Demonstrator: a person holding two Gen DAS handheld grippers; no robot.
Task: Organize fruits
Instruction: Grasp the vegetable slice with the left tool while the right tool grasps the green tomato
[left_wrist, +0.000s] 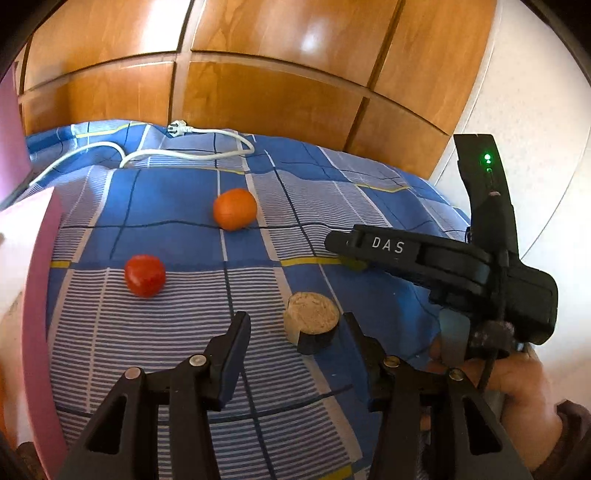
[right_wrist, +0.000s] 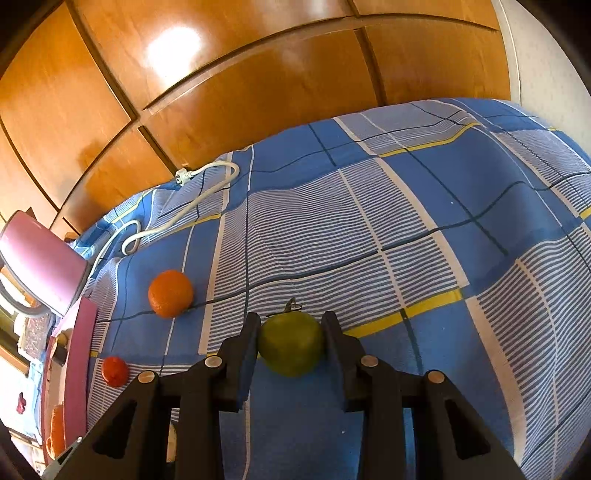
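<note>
A green apple (right_wrist: 291, 343) with a stem sits between the fingers of my right gripper (right_wrist: 291, 332), which is shut on it just above the blue checked cloth (right_wrist: 406, 229). An orange (left_wrist: 235, 209) and a red tomato (left_wrist: 144, 275) lie on the cloth (left_wrist: 166, 332); both also show in the right wrist view, the orange (right_wrist: 170, 293) and the tomato (right_wrist: 115, 370). My left gripper (left_wrist: 297, 325) is open and empty, with a brown round slice (left_wrist: 311, 321) with a dark rim lying between its fingertips. The right gripper body (left_wrist: 443, 266) shows at the right of the left wrist view.
A pink container (left_wrist: 33, 295) stands at the cloth's left edge; its lid (right_wrist: 40, 266) and wall (right_wrist: 79, 365) show in the right wrist view, with orange fruit (right_wrist: 57, 432) inside. A white cable with plug (left_wrist: 177, 129) lies at the back. Wooden cupboard doors (left_wrist: 258, 66) rise behind.
</note>
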